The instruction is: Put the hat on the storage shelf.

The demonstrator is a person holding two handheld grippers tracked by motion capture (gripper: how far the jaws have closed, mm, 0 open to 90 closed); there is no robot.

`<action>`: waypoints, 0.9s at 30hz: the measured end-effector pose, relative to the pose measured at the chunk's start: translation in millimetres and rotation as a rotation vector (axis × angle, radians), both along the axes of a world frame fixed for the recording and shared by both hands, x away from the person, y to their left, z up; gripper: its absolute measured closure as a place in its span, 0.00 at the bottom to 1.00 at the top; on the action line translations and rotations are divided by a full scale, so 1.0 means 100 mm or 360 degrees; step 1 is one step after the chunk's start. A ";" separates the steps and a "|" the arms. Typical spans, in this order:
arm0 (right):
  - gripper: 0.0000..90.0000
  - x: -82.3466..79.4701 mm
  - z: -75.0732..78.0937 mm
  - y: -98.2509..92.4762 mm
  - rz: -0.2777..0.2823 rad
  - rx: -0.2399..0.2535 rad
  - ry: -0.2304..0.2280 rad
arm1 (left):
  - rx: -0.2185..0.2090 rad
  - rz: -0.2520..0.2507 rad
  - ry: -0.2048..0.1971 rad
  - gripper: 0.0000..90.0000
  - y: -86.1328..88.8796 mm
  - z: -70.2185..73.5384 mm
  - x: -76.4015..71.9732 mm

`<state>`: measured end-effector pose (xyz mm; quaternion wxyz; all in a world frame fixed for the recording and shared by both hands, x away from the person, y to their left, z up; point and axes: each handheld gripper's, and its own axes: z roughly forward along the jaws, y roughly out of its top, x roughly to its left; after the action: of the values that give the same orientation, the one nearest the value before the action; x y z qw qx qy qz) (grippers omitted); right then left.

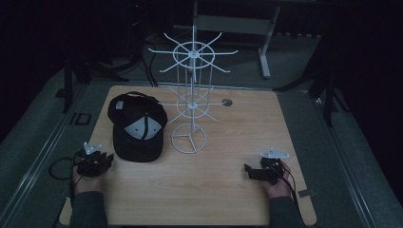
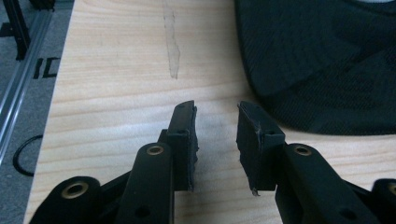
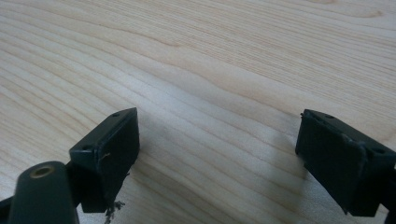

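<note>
A black cap with a white inner crown lies upside down on the left part of the wooden table, its brim toward me. In the left gripper view the cap's brim lies at the upper right. My left gripper rests on the table just left of the brim; its jaws stand a little apart with nothing between them. My right gripper rests near the table's front right, open wide over bare wood. A white wire display rack stands behind the cap, right of it.
The rack's round base sits close to the cap's right side. A small round grommet is set into the table's far side. A metal rail runs along the table's left edge. A desk frame stands beyond the table.
</note>
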<state>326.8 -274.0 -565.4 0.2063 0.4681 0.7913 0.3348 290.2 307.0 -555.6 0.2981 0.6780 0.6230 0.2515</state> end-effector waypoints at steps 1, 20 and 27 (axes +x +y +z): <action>0.15 0.00 0.00 0.00 0.0000 0.0000 0.0000 | -0.0009 0.0001 -0.0002 0.75 0.01 0.00 0.00; 0.15 0.00 0.00 0.00 0.0001 -0.0002 0.0000 | -0.0072 -0.0030 -0.0018 0.60 0.04 0.05 0.07; 0.15 0.00 0.00 0.00 0.0001 -0.0003 0.0001 | -0.0077 -0.0090 -0.0035 0.56 0.02 0.09 0.12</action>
<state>326.8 -274.1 -565.3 0.2065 0.4677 0.7918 0.3340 302.2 308.8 -547.1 0.3282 0.6852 0.6062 0.2353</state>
